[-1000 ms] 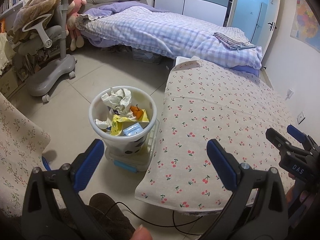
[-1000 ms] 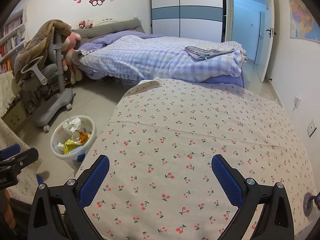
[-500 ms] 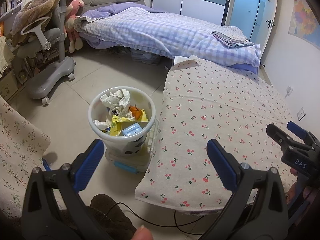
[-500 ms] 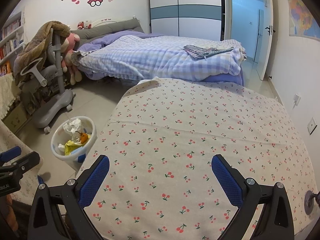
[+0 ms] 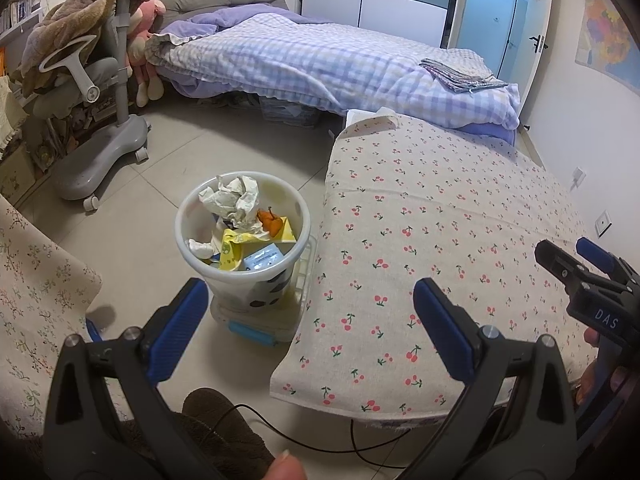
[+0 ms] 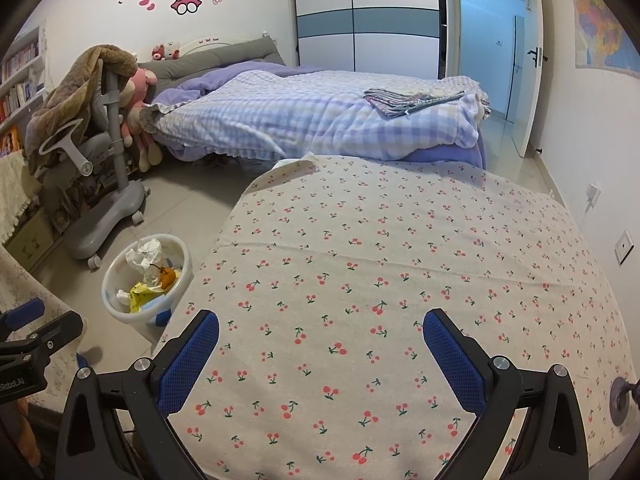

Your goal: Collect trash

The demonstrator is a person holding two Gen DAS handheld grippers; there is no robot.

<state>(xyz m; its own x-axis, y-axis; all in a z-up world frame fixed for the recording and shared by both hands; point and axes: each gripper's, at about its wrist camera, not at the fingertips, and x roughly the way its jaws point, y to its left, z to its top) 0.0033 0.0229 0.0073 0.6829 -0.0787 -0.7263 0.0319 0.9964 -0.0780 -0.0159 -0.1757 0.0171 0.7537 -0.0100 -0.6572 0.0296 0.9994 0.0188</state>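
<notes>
A white trash bin (image 5: 188,240) stands on the floor beside the table's left edge, holding crumpled paper (image 5: 234,198), orange peel (image 5: 269,220), a yellow wrapper and a blue packet. The bin also shows in the right wrist view (image 6: 116,276). My left gripper (image 5: 310,320) is open and empty, above the gap between the bin and the table corner. My right gripper (image 6: 320,344) is open and empty over the cherry-print tablecloth (image 6: 400,260). The right gripper also shows in the left wrist view (image 5: 584,268).
A bed with a checked quilt (image 5: 320,60) stands behind the table. A grey chair draped with a brown blanket (image 5: 92,80) stands at the left. A floral cloth (image 5: 32,292) hangs at the near left. A clear box (image 5: 276,320) sits under the bin.
Both grippers have drifted slightly back and up. The bin and the table sit a little lower and nearer in view. Both stay open.
</notes>
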